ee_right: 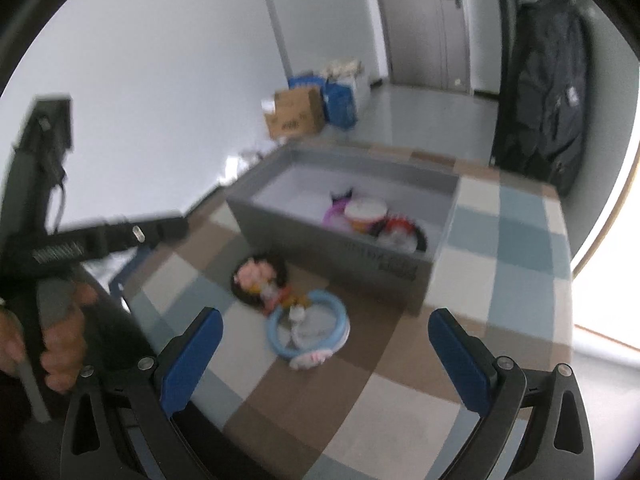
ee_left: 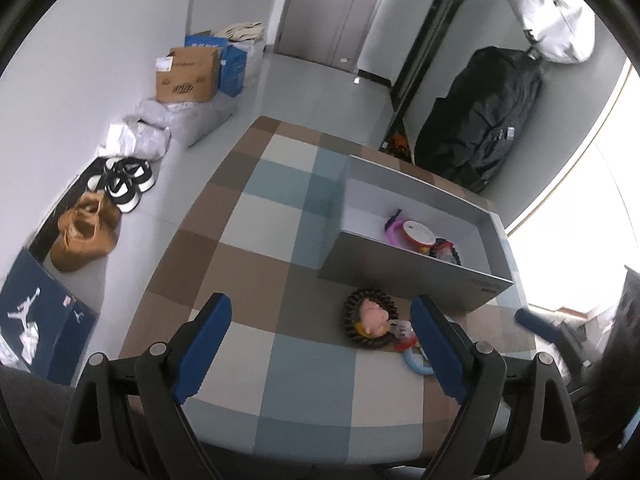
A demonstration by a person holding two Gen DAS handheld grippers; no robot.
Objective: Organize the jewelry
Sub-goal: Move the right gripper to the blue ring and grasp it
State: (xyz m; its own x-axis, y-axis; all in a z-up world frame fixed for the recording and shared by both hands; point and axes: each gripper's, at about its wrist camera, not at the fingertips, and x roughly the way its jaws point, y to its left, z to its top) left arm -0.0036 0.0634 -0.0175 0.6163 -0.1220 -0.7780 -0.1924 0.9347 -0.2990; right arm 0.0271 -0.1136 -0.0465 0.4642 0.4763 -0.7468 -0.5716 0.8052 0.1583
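Note:
A grey box (ee_left: 404,276) (ee_right: 340,254) stands on the checked tablecloth and holds several bracelets (ee_left: 418,236) (ee_right: 366,210). In front of it lie a black beaded bracelet with a pink charm (ee_left: 370,317) (ee_right: 260,276) and a light blue bracelet (ee_left: 416,362) (ee_right: 308,330) with small charms. My left gripper (ee_left: 322,348) is open and empty above the table, just in front of the black bracelet. My right gripper (ee_right: 326,354) is open and empty, near the blue bracelet. The right wrist view is blurred.
The table (ee_left: 256,216) has a brown, blue and cream checked cloth. On the floor at left lie shoes (ee_left: 124,180), a brown bag (ee_left: 86,236) and cardboard boxes (ee_left: 188,76). A black backpack (ee_left: 480,120) hangs at the right. A bright window is at the far right.

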